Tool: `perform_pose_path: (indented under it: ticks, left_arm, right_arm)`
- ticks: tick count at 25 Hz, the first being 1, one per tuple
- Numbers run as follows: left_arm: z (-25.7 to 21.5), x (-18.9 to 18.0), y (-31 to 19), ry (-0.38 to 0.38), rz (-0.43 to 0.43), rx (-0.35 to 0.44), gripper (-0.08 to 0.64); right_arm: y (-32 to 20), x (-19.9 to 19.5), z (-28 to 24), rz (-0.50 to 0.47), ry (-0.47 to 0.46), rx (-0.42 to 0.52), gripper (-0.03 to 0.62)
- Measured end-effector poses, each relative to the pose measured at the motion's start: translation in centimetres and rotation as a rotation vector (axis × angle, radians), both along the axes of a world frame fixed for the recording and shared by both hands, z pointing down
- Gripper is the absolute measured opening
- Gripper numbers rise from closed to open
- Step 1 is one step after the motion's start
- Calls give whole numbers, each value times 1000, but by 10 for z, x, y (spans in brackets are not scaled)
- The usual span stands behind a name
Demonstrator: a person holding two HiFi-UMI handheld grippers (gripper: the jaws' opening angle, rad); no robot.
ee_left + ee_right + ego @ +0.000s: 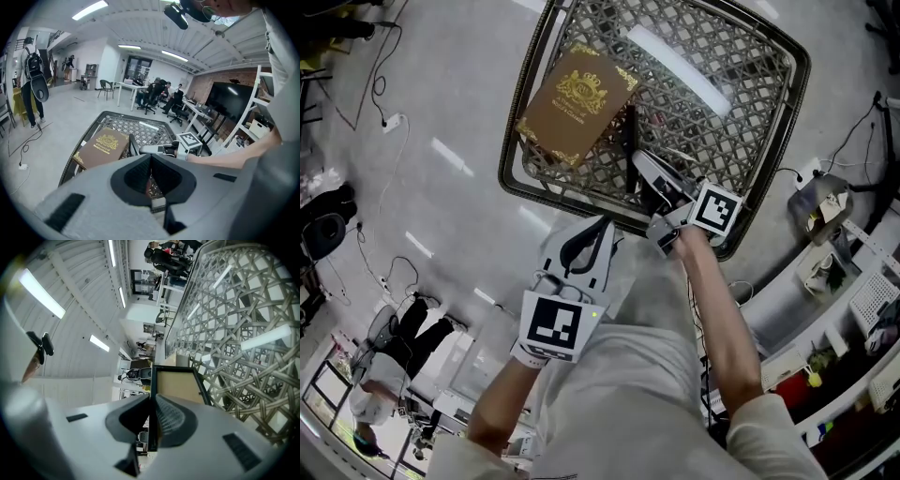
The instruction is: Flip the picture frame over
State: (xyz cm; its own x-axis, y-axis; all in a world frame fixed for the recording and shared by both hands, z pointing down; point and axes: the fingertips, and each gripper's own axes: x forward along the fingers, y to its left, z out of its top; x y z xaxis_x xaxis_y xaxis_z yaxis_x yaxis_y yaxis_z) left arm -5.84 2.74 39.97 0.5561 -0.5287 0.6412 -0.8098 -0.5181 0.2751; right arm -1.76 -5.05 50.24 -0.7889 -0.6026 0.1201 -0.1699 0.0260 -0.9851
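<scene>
Picture frame (180,385) gripped in right tongs (152,401), tan face unseen overhead; left tongs (151,161) clenched

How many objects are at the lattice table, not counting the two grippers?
2. A brown book lies flat near the table's rim. A picture frame is held on edge beside it, clamped in the right gripper. Nothing else shows there.

Left gripper (151,159), jaws together; brown book (102,147) lies on lattice table (151,132).
</scene>
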Motion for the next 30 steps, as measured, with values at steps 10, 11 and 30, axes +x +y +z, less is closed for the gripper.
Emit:
perform_pose_path:
  ticks: [10, 11, 30]
  left_arm:
    - [1, 17, 1, 7, 14, -11, 25]
    - [1, 18, 1, 10, 8, -16, 25]
    - [0, 41, -2, 15, 19, -30, 25]
  right_arm:
    - [1, 22, 1, 32, -22, 2, 57]
    - [1, 23, 1, 33, -23, 2, 57]
    - [11, 77, 26, 108, 43, -43, 34]
